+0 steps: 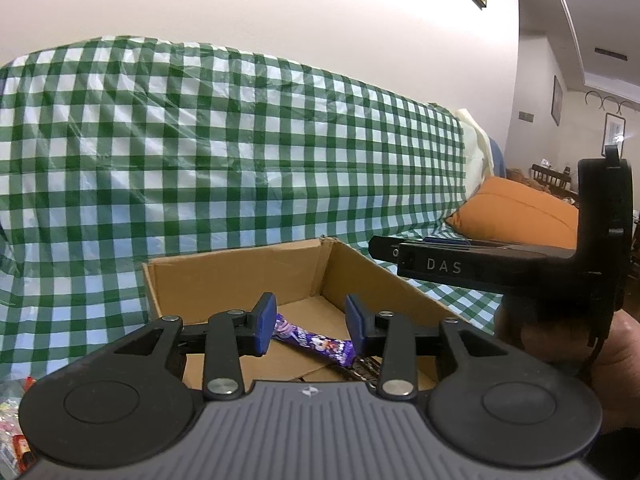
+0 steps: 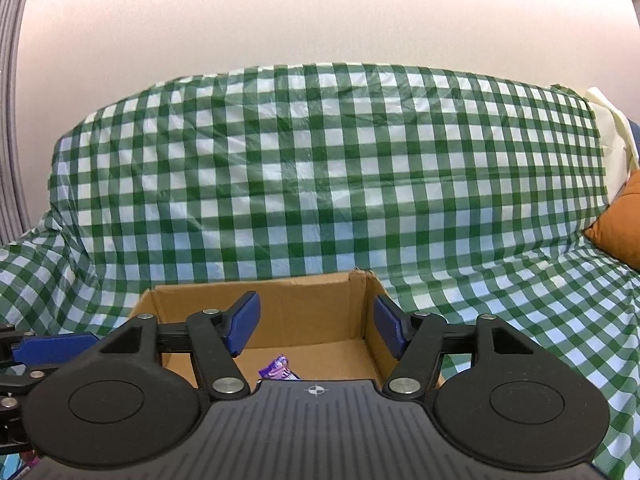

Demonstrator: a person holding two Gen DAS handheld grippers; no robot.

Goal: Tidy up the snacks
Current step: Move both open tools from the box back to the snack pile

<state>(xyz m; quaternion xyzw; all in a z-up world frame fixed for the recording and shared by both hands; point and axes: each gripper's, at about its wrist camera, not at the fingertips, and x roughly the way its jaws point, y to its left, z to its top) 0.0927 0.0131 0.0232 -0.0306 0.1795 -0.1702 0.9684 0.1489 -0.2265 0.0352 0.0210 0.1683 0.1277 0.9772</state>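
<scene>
An open cardboard box sits on a sofa draped in green-and-white checked cloth. A purple snack bar lies flat on the box floor, with a dark wrapper beside it. My left gripper hovers over the box, jaws apart; the bar lies below them, untouched. My right gripper stands open above the same box with nothing between its blue pads. Only the end of the purple bar shows under it. The right gripper's body crosses the right side of the left wrist view, held by a hand.
The checked cloth covers the sofa back and seat. An orange cushion lies at the right. Several loose snack packets sit at the lower left edge. The left gripper's blue finger shows at the left.
</scene>
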